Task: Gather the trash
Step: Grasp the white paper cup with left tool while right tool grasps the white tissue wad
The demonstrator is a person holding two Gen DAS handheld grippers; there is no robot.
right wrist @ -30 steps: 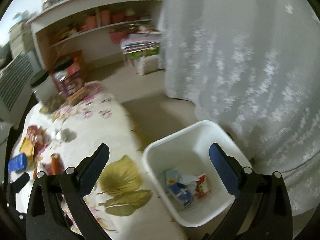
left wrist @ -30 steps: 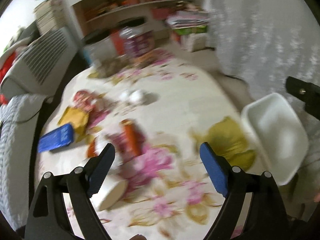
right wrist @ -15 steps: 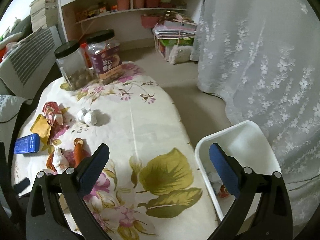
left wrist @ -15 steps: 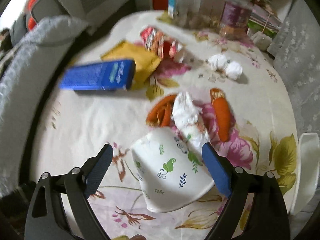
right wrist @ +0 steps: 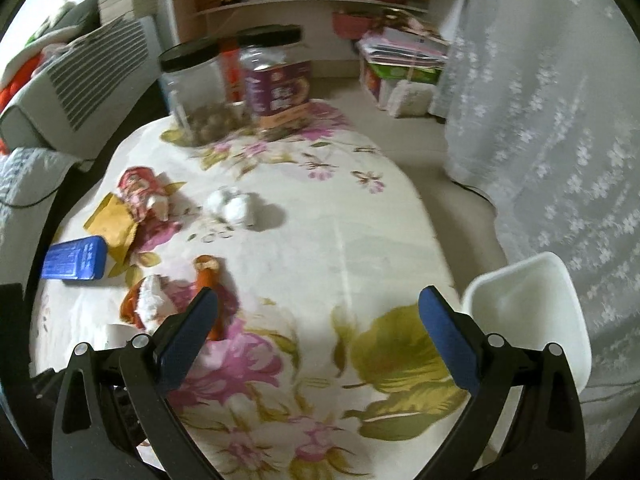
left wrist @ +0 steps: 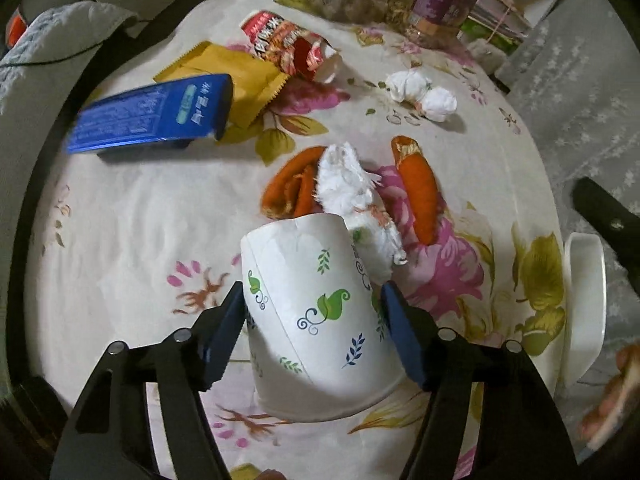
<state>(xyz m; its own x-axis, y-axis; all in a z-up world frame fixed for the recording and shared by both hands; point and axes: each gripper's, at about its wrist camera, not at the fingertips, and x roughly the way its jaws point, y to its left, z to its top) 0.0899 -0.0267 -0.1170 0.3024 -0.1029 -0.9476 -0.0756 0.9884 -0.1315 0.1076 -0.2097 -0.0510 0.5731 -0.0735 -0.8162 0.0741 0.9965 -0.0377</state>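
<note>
Hand-held gripper on the left straddled a paper cup lying on its side on the table. Its jaws had just been closing, and the blue pads stood at the cup's two flanks, touching or all but touching, with no dent showing in the wall, so a firm pinch could not be confirmed. The cup's long axis ran away from the gripper, its torn rim towards the far side and its base nearest the camera, so the jaws crossed it squarely. It was thin white card printed with green and blue leaves, likely to buckle under a hard squeeze.

Just beyond the rim lay shredded white tissue among curled orange peels. Farther out were a glossy blue carton, a yellow packet, a crinkled red snack bag and two balled tissues.

The right hand-held gripper hung spread and empty over the flowered cloth, nearer the smooth white plastic bin beside the table.
</note>
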